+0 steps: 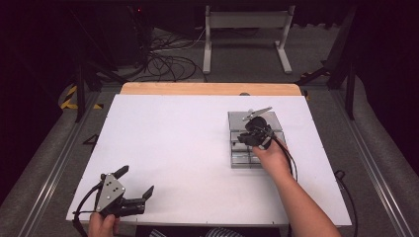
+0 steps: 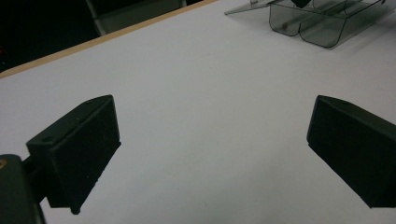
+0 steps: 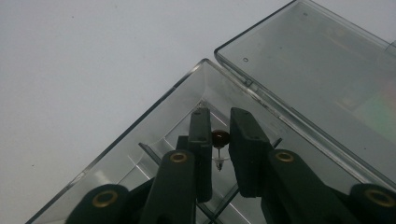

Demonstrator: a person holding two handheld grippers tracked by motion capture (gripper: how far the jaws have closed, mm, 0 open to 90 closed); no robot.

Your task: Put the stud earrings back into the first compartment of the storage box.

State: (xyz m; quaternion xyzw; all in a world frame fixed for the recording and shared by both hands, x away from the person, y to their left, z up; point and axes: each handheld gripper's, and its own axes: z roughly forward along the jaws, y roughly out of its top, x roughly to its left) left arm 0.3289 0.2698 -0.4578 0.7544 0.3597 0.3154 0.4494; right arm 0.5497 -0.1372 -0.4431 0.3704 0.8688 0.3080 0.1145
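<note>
Over table's right side, in clear box (image 3: 140, 135): my right hand-held gripper (image 3: 219, 140) pinches small earring (image 3: 220, 137); I'd lift straight, slowly. Left hand-held gripper (image 2: 210, 154) open, idle.

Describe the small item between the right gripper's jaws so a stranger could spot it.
Start at the clear plastic box on the white table's right half. Over a corner compartment, the right gripper holds a tiny earring: a dark red-brown bead on a thin pin, the one coloured speck there.
</note>
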